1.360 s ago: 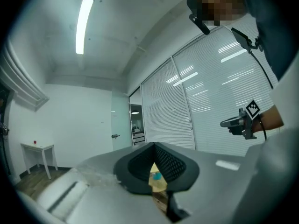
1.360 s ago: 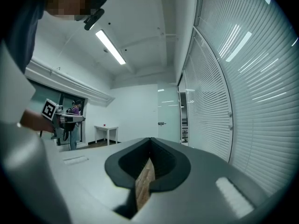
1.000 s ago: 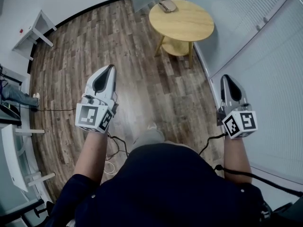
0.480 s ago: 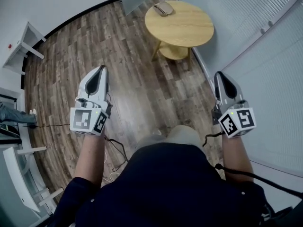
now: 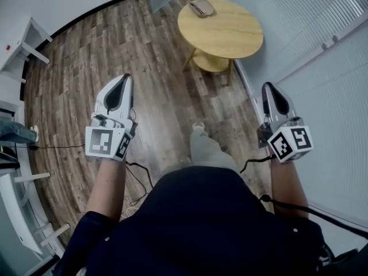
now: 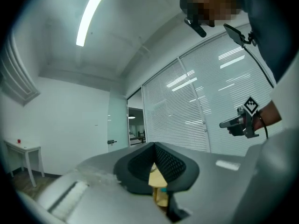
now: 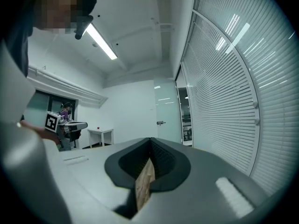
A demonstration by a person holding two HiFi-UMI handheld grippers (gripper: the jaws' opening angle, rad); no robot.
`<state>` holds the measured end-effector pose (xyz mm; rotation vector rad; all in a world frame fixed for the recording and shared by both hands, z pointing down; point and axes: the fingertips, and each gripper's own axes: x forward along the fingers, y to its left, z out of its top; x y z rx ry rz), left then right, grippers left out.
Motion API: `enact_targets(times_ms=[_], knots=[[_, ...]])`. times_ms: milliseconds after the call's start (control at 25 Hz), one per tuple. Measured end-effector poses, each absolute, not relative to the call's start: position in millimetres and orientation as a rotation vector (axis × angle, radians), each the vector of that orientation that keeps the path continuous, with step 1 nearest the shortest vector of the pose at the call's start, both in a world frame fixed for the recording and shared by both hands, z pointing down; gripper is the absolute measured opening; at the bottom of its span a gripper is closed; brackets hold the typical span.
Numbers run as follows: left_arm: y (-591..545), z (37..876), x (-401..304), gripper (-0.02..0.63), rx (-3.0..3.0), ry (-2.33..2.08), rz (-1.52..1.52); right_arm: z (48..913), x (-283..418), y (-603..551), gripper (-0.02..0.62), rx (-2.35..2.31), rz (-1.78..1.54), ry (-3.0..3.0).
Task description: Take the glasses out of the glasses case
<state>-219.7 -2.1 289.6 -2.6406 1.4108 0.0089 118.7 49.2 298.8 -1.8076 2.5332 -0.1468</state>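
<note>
**Both grippers closed on nothing, case is over on the table**

Only the head view shows the wood floor point(image 5: 144, 56) and the round table point(image 5: 230, 33) up at 12 o'clock. The gripper views just catch ceiling and blinds. The left gripper point(image 5: 122, 79) and right gripper point(image 5: 270, 89) each have their jaws pressed together, empty, well apart from the table. The glasses case point(image 5: 201, 7) sits at the tabletop's 11 o'clock edge. It looks shut, I think, so I can't see what's inside.

We are in an office: glass partitions with white blinds point(image 5: 299, 16) on our right, a wood-plank floor point(image 5: 115, 50), a round wooden table point(image 5: 224, 30), a white desk point(image 5: 20, 42), and strip lights point(image 7: 100, 41) overhead.
</note>
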Motion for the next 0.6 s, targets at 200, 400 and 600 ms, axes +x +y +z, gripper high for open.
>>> enact_targets(times_ms=[200, 400, 600], knots=[[-35, 271, -223, 0.005, -2.596, 1.426, -0.026, 290, 121, 4, 0.009, -1.767, -0.184, 2.494], [-78, 279, -214, 0.005, -2.602, 1.48, -0.012, 305, 134, -45, 0.009, -1.748, -0.227, 2.502], [-133, 261, -206, 0.005, -2.547, 1.501, -0.057, 300, 138, -107, 0.009, -1.693, -0.24, 2.519]])
